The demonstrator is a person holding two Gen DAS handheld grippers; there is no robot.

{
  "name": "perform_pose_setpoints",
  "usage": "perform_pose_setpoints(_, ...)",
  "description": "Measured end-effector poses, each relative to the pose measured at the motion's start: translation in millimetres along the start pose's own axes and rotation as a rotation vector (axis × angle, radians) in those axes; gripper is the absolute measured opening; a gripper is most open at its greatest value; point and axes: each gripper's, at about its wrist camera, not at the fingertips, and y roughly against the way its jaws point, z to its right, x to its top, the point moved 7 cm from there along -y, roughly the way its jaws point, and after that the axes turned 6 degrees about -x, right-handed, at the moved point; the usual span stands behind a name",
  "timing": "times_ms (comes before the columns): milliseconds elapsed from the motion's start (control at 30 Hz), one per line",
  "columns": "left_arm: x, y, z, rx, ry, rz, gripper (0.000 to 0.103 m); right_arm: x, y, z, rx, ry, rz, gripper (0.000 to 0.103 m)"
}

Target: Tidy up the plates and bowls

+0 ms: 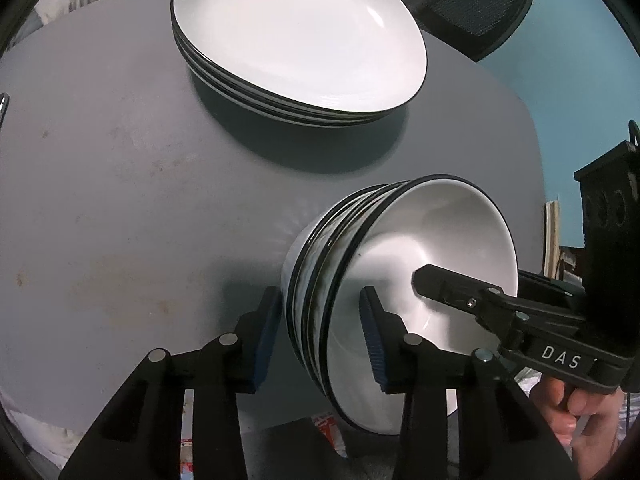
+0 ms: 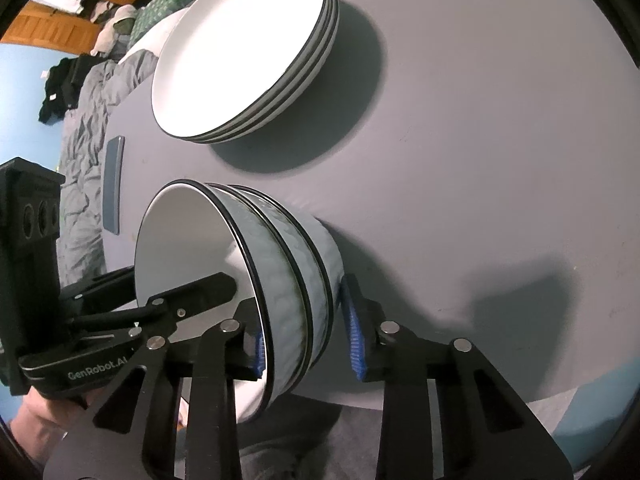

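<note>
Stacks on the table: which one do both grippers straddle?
The bowl stack near the table edge; the plate stack sits farther back, untouched.

Home bedroom, rumpled grey bedding [image 2: 86, 140], wooden dresser [image 2: 80, 0] with clothes, mesh office chair [image 1: 476, 0], blue walls

We read "DAS" in white on the black body of the right gripper [image 1: 436, 286]. "GenRobot.AI" stands in white on the left gripper [image 2: 212, 284] body.

Left hand-held gripper [image 1: 320, 336] and right hand-held gripper [image 2: 306, 340], both steeply downward, fingers apart.
</note>
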Motion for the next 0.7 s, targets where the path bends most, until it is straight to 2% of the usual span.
perform_pose_setpoints(167,-8,1,-1,-0.005,0.036,0.007,0.029,1,0,-1,-0.005,0.023,-0.023,0.026)
perform_pose_setpoints(267,-10,2,-1,0.005,0.046,0.005,0.026,3,-2,-5,-0.012,0.039,-0.04,0.026)
perform_pose_setpoints(700,-15,10,-11,0.021,0.047,0.018,0.025,2,-2,-7,-0.03,0.055,-0.046,0.026)
